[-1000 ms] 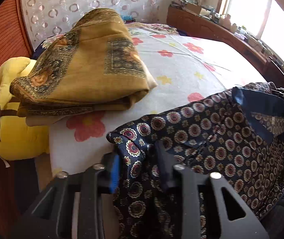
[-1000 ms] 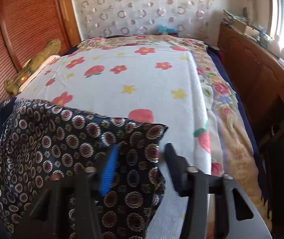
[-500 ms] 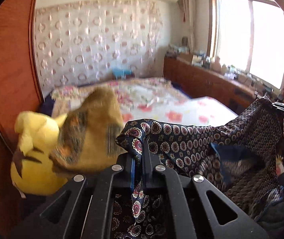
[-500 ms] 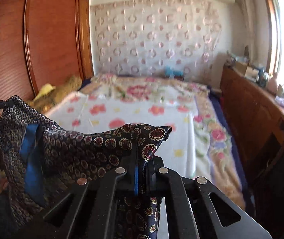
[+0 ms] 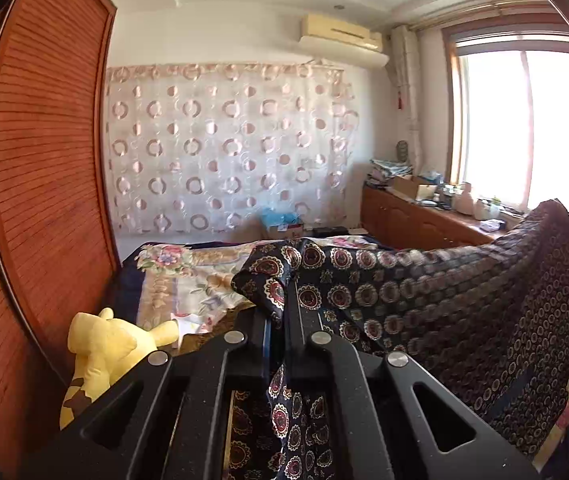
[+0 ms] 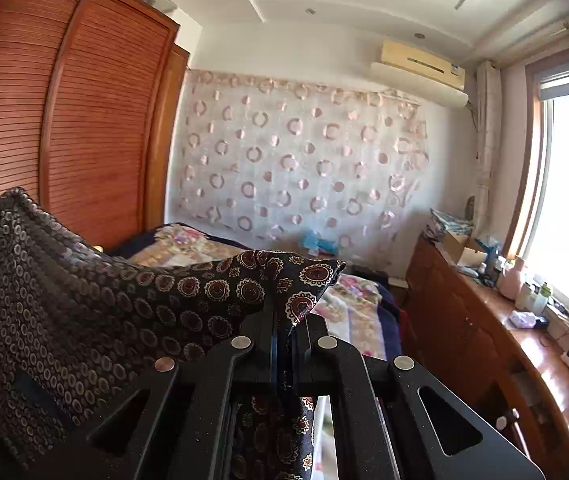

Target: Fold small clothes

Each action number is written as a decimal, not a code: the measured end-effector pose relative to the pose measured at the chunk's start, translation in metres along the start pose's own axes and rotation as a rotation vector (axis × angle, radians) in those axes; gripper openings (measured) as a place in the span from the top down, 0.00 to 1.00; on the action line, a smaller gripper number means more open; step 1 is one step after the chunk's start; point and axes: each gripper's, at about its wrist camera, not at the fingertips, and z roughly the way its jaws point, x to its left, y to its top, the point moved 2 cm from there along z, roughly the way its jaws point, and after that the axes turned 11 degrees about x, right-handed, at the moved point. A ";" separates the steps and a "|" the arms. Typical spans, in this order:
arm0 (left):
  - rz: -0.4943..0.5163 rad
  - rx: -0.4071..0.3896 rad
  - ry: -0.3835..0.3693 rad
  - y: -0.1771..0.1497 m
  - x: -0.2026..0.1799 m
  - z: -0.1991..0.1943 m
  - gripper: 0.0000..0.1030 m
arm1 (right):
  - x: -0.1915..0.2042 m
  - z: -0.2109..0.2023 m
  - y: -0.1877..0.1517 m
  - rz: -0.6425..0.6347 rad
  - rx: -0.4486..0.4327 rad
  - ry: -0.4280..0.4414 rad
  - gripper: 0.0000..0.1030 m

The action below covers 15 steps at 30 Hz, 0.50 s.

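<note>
Garment up off the bed!
Left gripper (image 5: 280,316) and right gripper (image 6: 284,328), each now clamped on a corner, stretch the patterned garment (image 5: 424,280) airborne, ready for folding.

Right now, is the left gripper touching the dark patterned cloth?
Touching. The left wrist view shows the left gripper with its jaws shut on a corner of the dark patterned cloth, fabric pinched between the fingers.

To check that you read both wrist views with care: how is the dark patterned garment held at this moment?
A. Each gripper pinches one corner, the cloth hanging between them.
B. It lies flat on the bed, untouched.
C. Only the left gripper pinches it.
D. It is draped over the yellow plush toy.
A: the left gripper and the right gripper are each shut on a corner of the garment, which hangs between them above the bed.
</note>
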 end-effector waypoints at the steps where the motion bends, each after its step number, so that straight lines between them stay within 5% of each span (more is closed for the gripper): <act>1: -0.015 0.020 0.004 0.000 0.006 0.014 0.95 | -0.002 0.013 0.005 0.004 0.017 -0.010 0.96; 6: -0.039 0.135 0.056 -0.021 0.014 0.082 0.93 | 0.017 0.103 0.004 -0.020 0.149 -0.061 0.95; 10: -0.055 0.266 0.071 -0.053 0.020 0.131 0.92 | 0.054 0.173 -0.004 -0.011 0.342 -0.030 0.83; 15: -0.051 0.297 0.066 -0.071 0.016 0.131 0.66 | 0.068 0.209 -0.029 -0.009 0.462 -0.014 0.74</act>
